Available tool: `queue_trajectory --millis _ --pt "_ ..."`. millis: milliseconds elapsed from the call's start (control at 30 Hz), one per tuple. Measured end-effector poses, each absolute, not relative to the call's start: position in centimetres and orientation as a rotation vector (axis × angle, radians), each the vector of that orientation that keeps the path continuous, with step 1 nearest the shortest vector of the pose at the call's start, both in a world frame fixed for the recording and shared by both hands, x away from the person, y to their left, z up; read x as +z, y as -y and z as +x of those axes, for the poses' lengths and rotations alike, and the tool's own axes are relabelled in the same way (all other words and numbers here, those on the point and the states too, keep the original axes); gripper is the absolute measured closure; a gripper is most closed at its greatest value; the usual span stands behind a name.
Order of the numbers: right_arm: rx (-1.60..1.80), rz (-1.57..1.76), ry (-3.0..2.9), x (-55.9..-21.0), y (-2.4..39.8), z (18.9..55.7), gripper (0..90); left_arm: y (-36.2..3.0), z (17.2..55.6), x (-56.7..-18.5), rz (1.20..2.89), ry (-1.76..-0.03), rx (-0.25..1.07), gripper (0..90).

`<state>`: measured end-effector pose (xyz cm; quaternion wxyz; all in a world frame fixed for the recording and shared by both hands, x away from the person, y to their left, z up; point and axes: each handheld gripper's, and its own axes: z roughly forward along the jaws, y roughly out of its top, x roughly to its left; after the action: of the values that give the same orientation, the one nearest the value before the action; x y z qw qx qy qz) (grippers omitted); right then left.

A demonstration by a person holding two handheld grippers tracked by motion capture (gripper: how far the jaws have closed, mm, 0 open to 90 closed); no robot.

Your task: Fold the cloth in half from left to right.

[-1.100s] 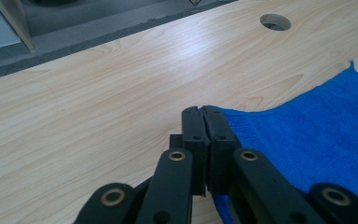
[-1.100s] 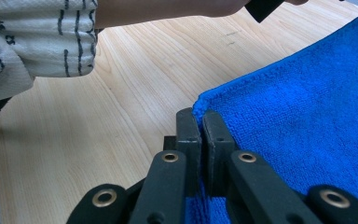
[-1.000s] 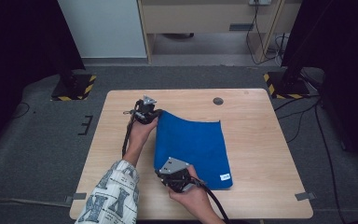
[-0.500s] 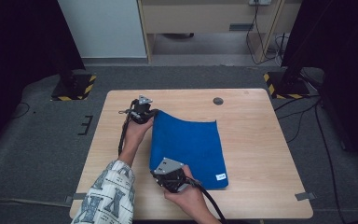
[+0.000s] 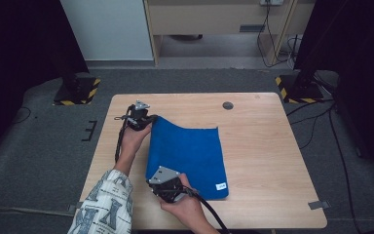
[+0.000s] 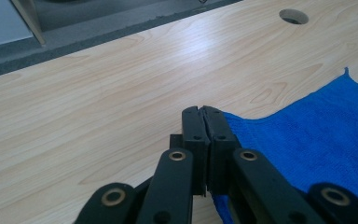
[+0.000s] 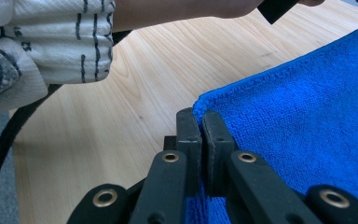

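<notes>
A blue cloth [image 5: 190, 151] lies on the light wooden table [image 5: 272, 156], with a small white label [image 5: 220, 186] at its near right corner. My left gripper [image 5: 151, 120] is shut on the cloth's far left corner. In the left gripper view its jaws [image 6: 204, 112] are pressed together, and the cloth [image 6: 317, 135] runs off to the right. My right gripper [image 5: 157, 170] is shut on the near left corner. There the cloth's edge [image 7: 307, 93] is pinched between the tips [image 7: 199, 116]. The left edge is raised slightly off the wood.
A round cable hole [image 5: 228, 105] sits near the table's far edge, also in the left gripper view [image 6: 293, 16]. A patterned sleeve [image 7: 51, 42] crosses the table's left front. Black stands with striped bases [image 5: 78, 92] flank the table on the floor.
Both grippers have moved to the left across the table, drawing the cloth's left edge with them. Their jaws stay closed on it.
</notes>
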<state>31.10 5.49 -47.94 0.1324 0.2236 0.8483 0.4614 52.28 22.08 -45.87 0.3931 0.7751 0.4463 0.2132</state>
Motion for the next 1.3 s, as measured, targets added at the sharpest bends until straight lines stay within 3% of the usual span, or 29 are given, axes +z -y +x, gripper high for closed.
queue_trajectory --millis 433,900,1300 --pt "1.404 0.673 -2.447 -48.3 -8.4 31.0 87.4 -24.6 51.7 -45.2 1.96 -1.158 0.54 88.2" --pt "1.364 0.747 -2.428 -49.6 -2.5 31.4 87.6 -17.5 52.9 -47.7 2.008 -1.13 0.51 88.2" --pt "1.335 0.794 -2.416 -50.0 1.6 31.4 87.5 -14.7 53.2 -48.4 1.998 -1.141 0.488 88.1"
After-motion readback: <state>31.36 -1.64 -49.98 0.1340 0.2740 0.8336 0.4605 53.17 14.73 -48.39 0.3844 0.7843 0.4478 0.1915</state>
